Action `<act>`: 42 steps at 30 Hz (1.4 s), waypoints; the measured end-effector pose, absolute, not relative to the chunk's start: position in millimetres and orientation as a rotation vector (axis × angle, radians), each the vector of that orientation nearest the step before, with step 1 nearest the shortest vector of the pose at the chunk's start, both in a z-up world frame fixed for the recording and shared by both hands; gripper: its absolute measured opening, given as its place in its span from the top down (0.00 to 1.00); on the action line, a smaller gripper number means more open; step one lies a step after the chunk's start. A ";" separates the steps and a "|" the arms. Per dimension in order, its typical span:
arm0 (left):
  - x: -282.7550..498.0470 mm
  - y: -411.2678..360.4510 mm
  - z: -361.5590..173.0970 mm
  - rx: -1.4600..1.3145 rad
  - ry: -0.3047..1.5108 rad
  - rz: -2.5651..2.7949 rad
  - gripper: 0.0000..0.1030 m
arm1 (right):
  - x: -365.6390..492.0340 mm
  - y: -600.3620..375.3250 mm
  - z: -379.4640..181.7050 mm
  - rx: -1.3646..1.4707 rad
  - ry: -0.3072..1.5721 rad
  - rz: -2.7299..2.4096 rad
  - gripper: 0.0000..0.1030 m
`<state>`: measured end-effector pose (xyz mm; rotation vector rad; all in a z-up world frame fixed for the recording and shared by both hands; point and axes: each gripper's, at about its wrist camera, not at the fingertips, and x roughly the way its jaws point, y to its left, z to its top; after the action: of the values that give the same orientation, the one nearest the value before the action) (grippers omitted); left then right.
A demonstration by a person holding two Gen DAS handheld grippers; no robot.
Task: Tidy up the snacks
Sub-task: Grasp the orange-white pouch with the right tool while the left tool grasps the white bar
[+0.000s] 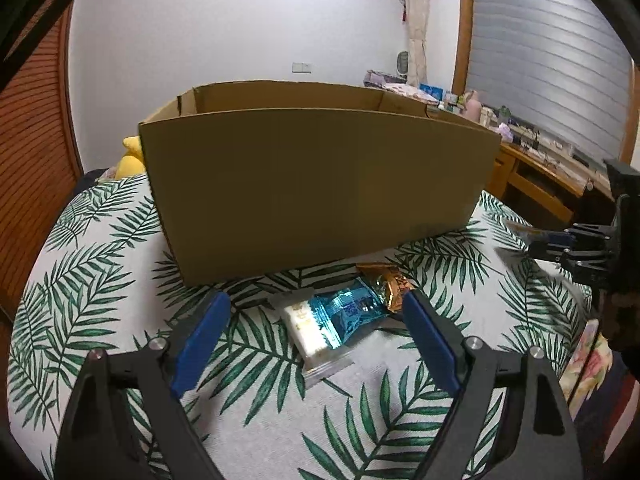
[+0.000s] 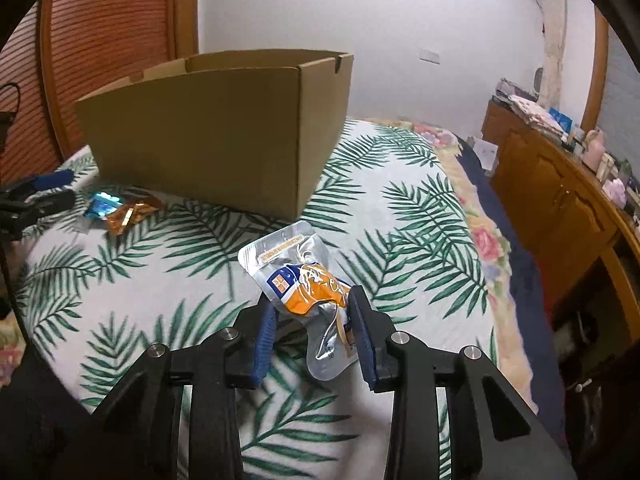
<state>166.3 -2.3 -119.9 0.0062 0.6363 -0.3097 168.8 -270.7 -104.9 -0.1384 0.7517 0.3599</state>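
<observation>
An open cardboard box (image 1: pixel 316 184) stands on the leaf-print bed; it also shows in the right wrist view (image 2: pixel 208 132). In front of it lie a white and blue snack packet (image 1: pixel 332 320) and an orange-gold wrapper (image 1: pixel 394 282), also seen in the right wrist view as blue (image 2: pixel 103 202) and orange (image 2: pixel 130 213). My left gripper (image 1: pixel 316 316) is open, its blue pads either side of the blue packet, just above the bed. My right gripper (image 2: pixel 314 304) is shut on a silver and orange pouch (image 2: pixel 304 280), held above the bed right of the box.
The bed cover (image 1: pixel 100 264) ends at a flowered edge (image 2: pixel 486 240) on the right. A wooden dresser (image 2: pixel 560 192) with clutter stands beyond. A yellow plush (image 1: pixel 130 158) lies left of the box. A wooden slatted headboard (image 2: pixel 100 40) is behind.
</observation>
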 end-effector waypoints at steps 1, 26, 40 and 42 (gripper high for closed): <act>167.8 -3.7 -120.3 0.007 0.648 -0.313 0.25 | 166.6 -269.7 -104.2 -0.131 0.750 0.367 0.66; 174.8 -1.8 -139.7 0.080 0.848 -0.222 0.64 | 137.8 -243.6 -89.5 -0.154 0.695 0.441 0.66; 209.6 -9.3 -135.4 0.128 0.908 -0.205 0.51 | 137.7 -241.8 -90.2 -0.138 0.699 0.453 0.66; 210.5 -6.8 -135.6 0.114 0.914 -0.213 0.60 | 137.5 -240.8 -90.2 -0.140 0.699 0.455 0.66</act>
<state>210.5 -6.8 -135.6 0.1141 0.9140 -0.2128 137.5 -240.8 -90.2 -0.1402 0.6988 0.4554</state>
